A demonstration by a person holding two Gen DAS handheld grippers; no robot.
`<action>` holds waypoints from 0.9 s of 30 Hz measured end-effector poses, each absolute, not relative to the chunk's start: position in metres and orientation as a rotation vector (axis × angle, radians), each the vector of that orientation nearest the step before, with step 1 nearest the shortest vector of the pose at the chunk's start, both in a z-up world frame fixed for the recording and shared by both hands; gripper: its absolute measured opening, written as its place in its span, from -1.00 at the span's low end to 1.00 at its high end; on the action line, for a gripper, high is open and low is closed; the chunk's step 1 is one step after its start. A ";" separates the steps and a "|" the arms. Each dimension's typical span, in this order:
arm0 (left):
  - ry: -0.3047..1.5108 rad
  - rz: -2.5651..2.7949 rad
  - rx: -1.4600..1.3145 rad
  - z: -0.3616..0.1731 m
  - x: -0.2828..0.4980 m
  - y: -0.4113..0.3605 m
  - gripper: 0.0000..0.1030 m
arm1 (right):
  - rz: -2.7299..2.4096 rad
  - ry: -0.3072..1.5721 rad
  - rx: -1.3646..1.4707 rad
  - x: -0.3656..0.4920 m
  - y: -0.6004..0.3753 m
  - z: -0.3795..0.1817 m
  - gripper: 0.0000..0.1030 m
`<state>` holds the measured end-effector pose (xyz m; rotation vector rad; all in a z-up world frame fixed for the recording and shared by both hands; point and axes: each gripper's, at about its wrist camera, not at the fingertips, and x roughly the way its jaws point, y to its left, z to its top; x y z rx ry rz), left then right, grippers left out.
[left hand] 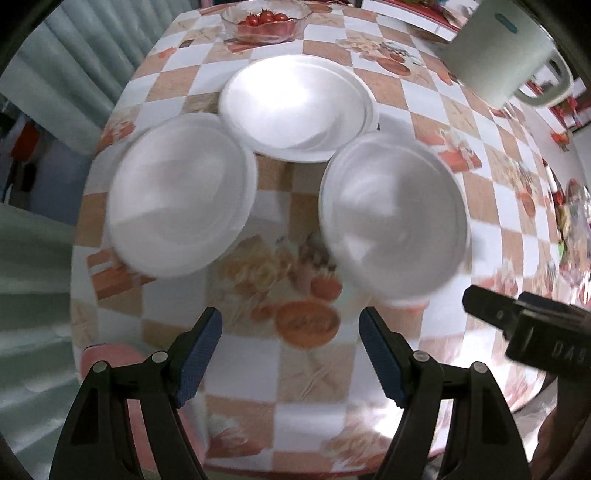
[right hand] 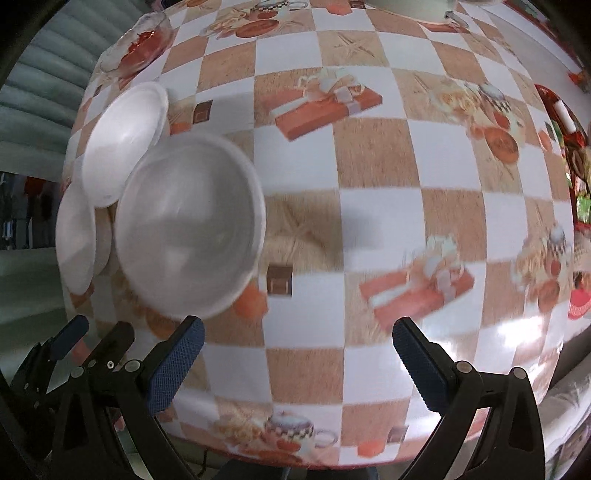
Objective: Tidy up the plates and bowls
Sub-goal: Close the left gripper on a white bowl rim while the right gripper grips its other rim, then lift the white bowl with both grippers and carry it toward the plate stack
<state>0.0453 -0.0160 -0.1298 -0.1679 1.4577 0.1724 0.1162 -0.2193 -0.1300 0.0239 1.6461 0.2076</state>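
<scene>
Three white foam dishes sit on the checkered tablecloth. In the left wrist view a bowl (left hand: 181, 195) is at left, a bowl on a plate (left hand: 295, 107) is behind, and a bowl (left hand: 391, 218) is at right. My left gripper (left hand: 290, 354) is open and empty, just short of the gap between the two near bowls. In the right wrist view the nearest bowl (right hand: 192, 225) is at left, with the bowl on the plate (right hand: 125, 140) and the other bowl (right hand: 75, 236) behind it. My right gripper (right hand: 297, 365) is open and empty, to the right of the nearest bowl.
A glass bowl of cherry tomatoes (left hand: 266, 20) stands at the far edge. A white kettle (left hand: 506, 55) stands at the far right. The right gripper's body (left hand: 528, 328) shows at lower right. The table's front edge (right hand: 295, 463) is close below the grippers.
</scene>
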 end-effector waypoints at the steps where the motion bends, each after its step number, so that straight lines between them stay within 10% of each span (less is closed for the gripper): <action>1: 1.460 0.181 -0.183 -0.133 0.051 -0.018 0.55 | 0.213 1.648 0.017 0.122 -0.218 -0.132 0.99; 13: 1.508 0.269 -0.319 -0.169 0.092 -0.014 0.54 | 0.276 1.661 -0.063 0.183 -0.196 -0.155 0.99; 18: 1.525 0.258 -0.304 -0.177 0.102 -0.015 0.10 | 0.303 1.680 -0.078 0.196 -0.181 -0.166 0.96; 27: 1.525 0.232 -0.285 -0.183 0.117 -0.014 -0.46 | 0.365 1.719 -0.029 0.191 -0.157 -0.182 -0.43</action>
